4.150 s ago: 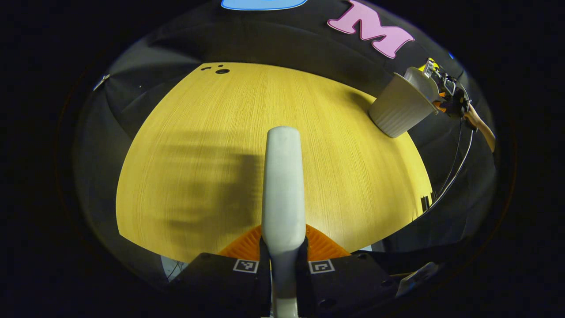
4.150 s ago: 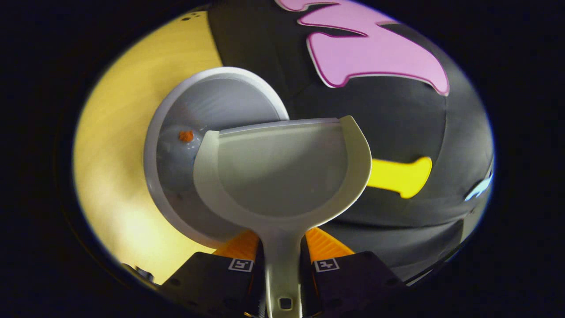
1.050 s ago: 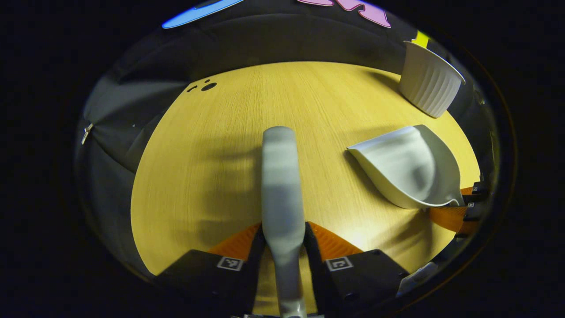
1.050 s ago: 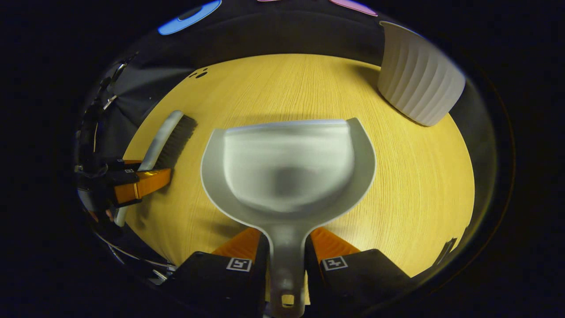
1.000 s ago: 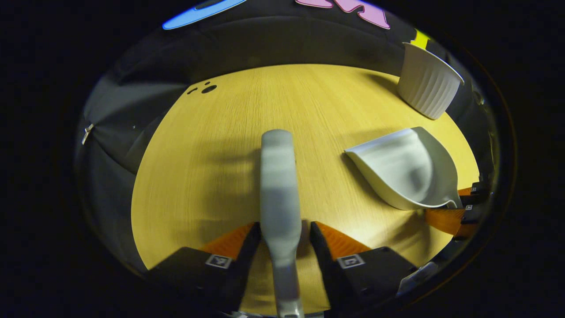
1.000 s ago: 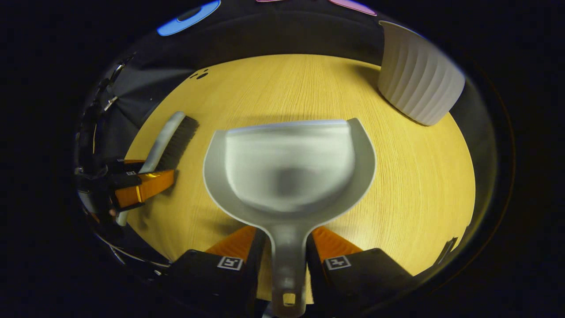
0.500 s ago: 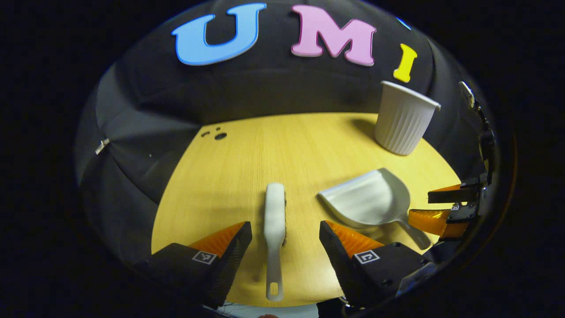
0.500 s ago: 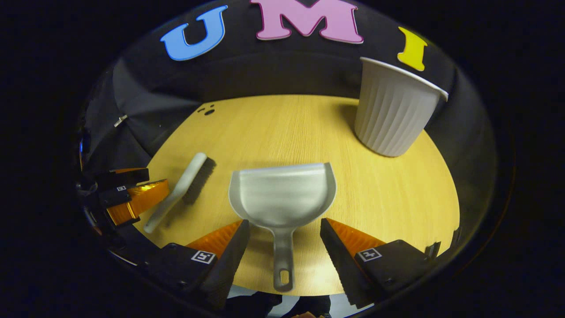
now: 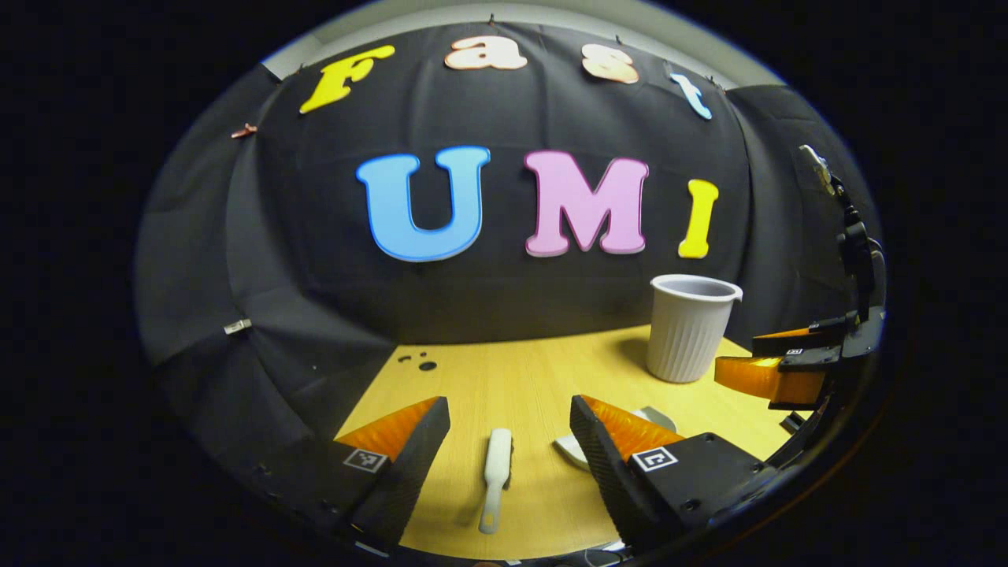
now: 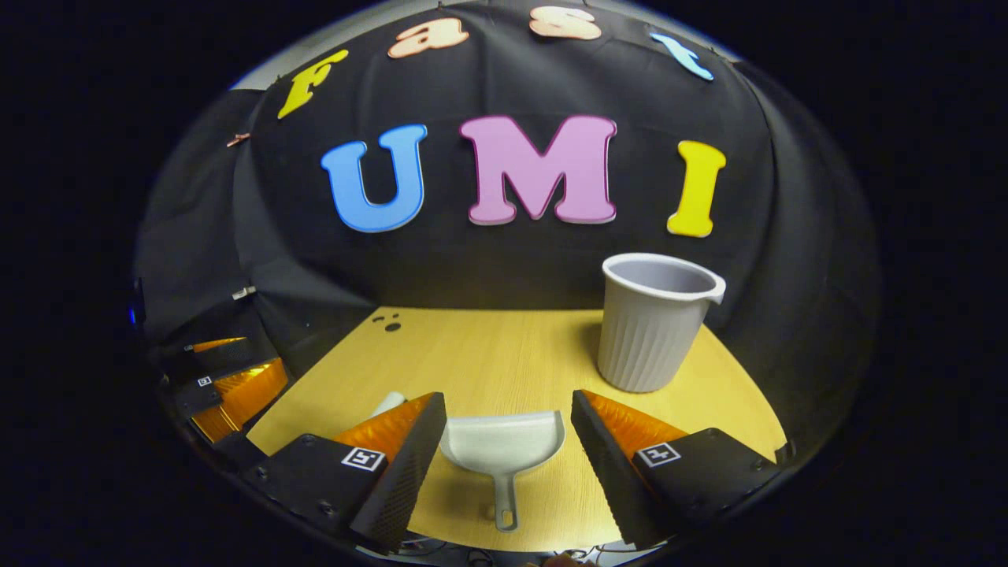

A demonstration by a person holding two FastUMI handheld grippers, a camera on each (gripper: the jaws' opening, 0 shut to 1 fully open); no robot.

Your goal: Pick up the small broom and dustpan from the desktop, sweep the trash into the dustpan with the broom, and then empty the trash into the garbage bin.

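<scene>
Brooms: one, the small broom point(image 9: 496, 465), lying flat on the table point(image 9: 535, 378) with its handle end toward the near edge. In the left gripper view it lies between and beyond the fingers of the left gripper point(image 9: 509, 431), touching neither.
Dustpans: one, the dustpan point(image 10: 502, 445), resting on the table with its handle toward the near edge. In the right gripper view it sits between and beyond the fingers of the right gripper point(image 10: 509, 429), free of both.
Bins: one, the garbage bin point(image 10: 654, 323), a ribbed pale cup shape standing upright on the far right part of the table, well apart from broom and dustpan.
Grippers: two. Left gripper jaws: spread wide, holding nothing. Right gripper jaws: spread wide, holding nothing.
Other gripper, seen from afar: in the left gripper view the right gripper shows at the right edge, fingers apart, near the bin. In the right gripper view the left gripper shows at the left edge.
Trash: none can be made out on the table; the bin's inside cannot be seen past its rim.
Cut off or hidden: in the left gripper view most of the dustpan is behind that gripper's own finger, only a pale sliver showing. In the right gripper view the broom is hidden behind a finger except for one rounded end.
Table marks: a few small dark spots point(image 10: 387, 323) near the far left corner; what they are cannot be told.
</scene>
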